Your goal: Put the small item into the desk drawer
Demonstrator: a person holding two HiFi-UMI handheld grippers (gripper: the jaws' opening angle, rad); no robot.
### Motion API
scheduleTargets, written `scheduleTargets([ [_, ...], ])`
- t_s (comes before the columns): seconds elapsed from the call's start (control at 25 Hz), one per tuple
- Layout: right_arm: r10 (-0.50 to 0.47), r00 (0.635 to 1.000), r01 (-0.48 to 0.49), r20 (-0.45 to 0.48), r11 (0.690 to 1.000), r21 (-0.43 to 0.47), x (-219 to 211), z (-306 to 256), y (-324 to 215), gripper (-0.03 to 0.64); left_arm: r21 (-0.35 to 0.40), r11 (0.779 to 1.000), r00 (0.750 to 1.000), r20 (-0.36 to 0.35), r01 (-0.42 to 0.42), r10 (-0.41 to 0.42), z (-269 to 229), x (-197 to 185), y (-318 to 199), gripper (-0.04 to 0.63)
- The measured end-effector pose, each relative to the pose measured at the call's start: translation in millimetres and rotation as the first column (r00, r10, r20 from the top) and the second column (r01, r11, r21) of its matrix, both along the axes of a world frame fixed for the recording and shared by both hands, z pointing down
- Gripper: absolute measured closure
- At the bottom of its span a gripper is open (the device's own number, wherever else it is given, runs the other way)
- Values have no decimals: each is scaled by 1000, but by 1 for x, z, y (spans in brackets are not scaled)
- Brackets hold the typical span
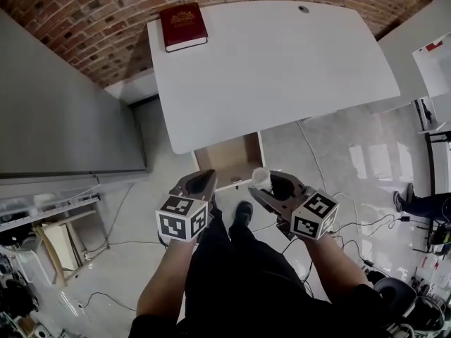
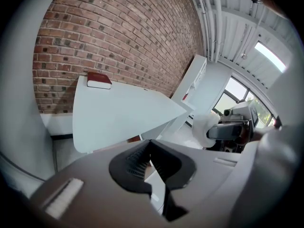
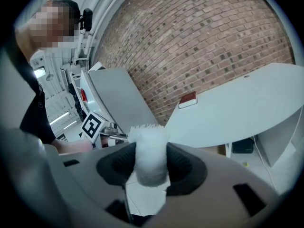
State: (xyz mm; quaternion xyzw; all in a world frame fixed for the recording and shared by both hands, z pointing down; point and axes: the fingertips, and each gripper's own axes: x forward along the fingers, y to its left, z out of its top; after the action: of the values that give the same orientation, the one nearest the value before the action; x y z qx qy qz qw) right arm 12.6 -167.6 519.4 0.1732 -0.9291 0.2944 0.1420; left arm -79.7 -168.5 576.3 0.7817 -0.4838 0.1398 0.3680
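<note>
Bright, even light in all three views. Heavy fisheye in head view: visible bowing on brick wall [image 1: 84,13] and on edges of white desktop [image 1: 282,62]. Glare patches on glossy floor [image 1: 373,162] at right; soft shade under desktop front edge and inside drawer [image 1: 229,159]. Dark circular vignette around both gripper views, corners lost. Blown-out window [image 2: 236,90] and ceiling light strip [image 2: 270,56] in left gripper view. Soft, defocused foreground low in both gripper views. Slight overexposure on white fluffy item [image 3: 149,153], fuzzy outline.
</note>
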Motion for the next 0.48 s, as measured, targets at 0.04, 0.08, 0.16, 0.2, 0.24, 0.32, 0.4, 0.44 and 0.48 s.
scheduleTargets([
  [0.04,-4,1000,4,-8,1000,-11,-2,8,1,443,-7,1000,1000,1,1,-1,6,-1,0,584],
  [0.08,-9,1000,8,-18,1000,-22,-3,18,2,443,-15,1000,1000,0,2,-2,13,-2,0,583],
  [0.16,-21,999,19,-40,999,-40,-7,34,3,443,-35,999,1000,-7,3,-3,25,-2,0,583],
  [0.2,-27,998,25,-51,999,-46,-9,41,3,443,-46,999,1000,-12,1,-1,31,-2,0,583],
  [0.24,-32,998,29,-61,998,-51,-12,48,1,443,-56,998,1000,-16,-3,2,37,-2,-1,583],
  [0.32,-36,997,32,-75,998,-60,-18,60,-5,443,-75,997,1000,-20,-18,16,51,-2,-2,583],
  [0.4,-38,995,33,-88,997,-67,-24,74,-11,443,-94,995,999,-16,-35,34,64,0,-5,583],
  [0.44,-41,994,35,-97,997,-71,-26,82,-13,443,-103,994,999,-12,-44,43,71,0,-6,583],
  [0.48,-48,993,40,-109,996,-74,-27,90,-14,443,-110,993,999,-8,-52,52,76,2,-7,583],
])
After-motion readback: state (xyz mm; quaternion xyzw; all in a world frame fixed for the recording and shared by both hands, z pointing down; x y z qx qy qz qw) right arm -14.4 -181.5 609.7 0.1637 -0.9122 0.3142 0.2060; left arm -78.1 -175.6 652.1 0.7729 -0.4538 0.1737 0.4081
